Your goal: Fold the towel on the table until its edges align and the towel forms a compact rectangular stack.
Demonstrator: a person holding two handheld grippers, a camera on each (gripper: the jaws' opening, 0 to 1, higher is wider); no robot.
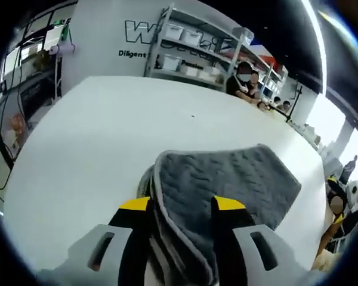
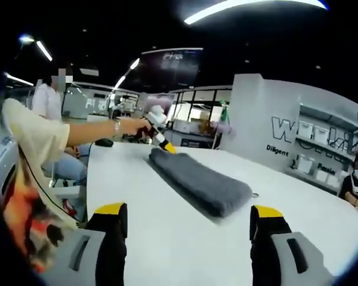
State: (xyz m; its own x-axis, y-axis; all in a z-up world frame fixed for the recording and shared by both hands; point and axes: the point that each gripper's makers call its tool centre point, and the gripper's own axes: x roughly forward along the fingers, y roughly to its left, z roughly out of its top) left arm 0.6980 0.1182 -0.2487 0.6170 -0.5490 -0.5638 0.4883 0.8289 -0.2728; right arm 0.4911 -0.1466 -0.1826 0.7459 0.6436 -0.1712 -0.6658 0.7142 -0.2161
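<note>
Towel point(image 2: 201, 183) lies folded into a long narrow gray stack on the white table point(image 2: 167, 250). Left gripper point(image 1: 182, 208) pinches its layered end; right gripper point(image 2: 188, 217) is spread, well short of it. Probably one fold remains.

Left gripper view: camera set close above the towel point(image 1: 227, 185), looking forward along its own jaws across the tabletop point(image 1: 107, 131) toward the shelves point(image 1: 197, 50) by the far wall. Right gripper view: camera low over the tabletop point(image 2: 185, 238), farther back, facing the towel point(image 2: 200, 182) along its length. Both views share towel, tabletop and the lettered wall.
</note>
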